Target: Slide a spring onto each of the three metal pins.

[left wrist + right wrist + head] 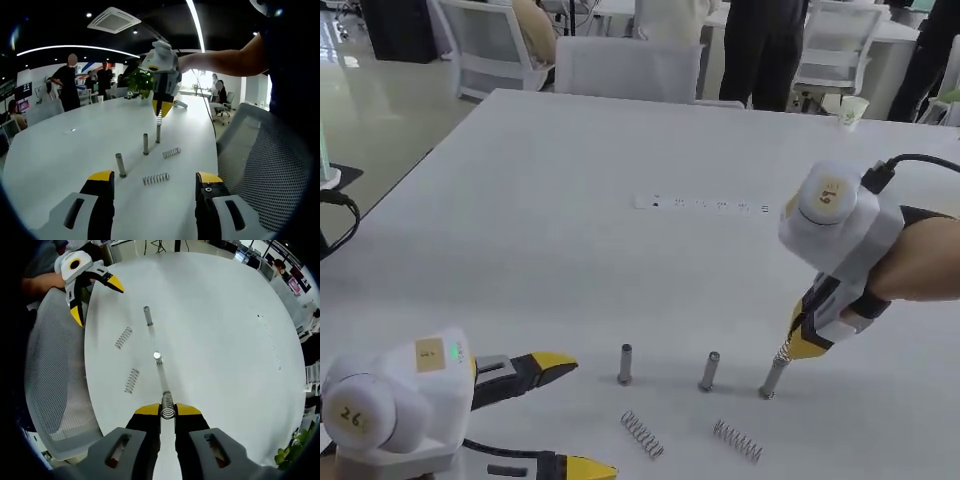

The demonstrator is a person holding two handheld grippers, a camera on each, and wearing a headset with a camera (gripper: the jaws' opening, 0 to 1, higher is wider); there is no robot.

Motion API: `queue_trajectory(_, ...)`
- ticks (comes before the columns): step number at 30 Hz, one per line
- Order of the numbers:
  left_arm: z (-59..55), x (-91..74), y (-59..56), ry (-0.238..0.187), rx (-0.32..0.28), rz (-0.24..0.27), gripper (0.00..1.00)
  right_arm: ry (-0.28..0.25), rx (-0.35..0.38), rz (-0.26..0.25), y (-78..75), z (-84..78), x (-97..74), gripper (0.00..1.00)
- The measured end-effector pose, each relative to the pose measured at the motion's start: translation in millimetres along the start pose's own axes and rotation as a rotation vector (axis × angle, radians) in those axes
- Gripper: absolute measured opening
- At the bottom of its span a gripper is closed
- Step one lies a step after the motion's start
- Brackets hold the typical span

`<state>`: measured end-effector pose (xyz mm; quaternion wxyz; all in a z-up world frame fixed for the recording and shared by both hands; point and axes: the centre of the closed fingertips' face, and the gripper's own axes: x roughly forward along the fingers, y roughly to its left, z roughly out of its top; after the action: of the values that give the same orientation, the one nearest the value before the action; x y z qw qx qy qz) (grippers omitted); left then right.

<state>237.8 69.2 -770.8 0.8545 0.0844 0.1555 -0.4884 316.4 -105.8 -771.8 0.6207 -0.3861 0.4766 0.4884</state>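
Three short metal pins stand in a row on the white table (570,230): left pin (625,364), middle pin (709,371), right pin (772,378). My right gripper (800,345) is shut on a spring (168,407), whose lower end meets the top of the right pin. Two more springs lie flat in front of the pins (642,434) (737,441). The left gripper (575,415) rests open near the table's front left, nothing between its jaws. In the left gripper view the pins (146,144) stand ahead of my own open gripper (155,177), with a loose spring (156,178) close by.
A white power strip (705,205) lies mid-table. A paper cup (853,112) sits at the far right edge. Chairs (490,45) and standing people line the far side. A mesh chair (260,165) stands beside the table edge near me.
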Motion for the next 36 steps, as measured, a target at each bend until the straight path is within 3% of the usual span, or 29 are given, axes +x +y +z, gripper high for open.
queue_trajectory(36, -0.6, 3.1, -1.9, -0.003, 0.003, -0.003, 0.61, 0.025, 0.003, -0.014, -6.1, -9.9, 36.5, 0.07)
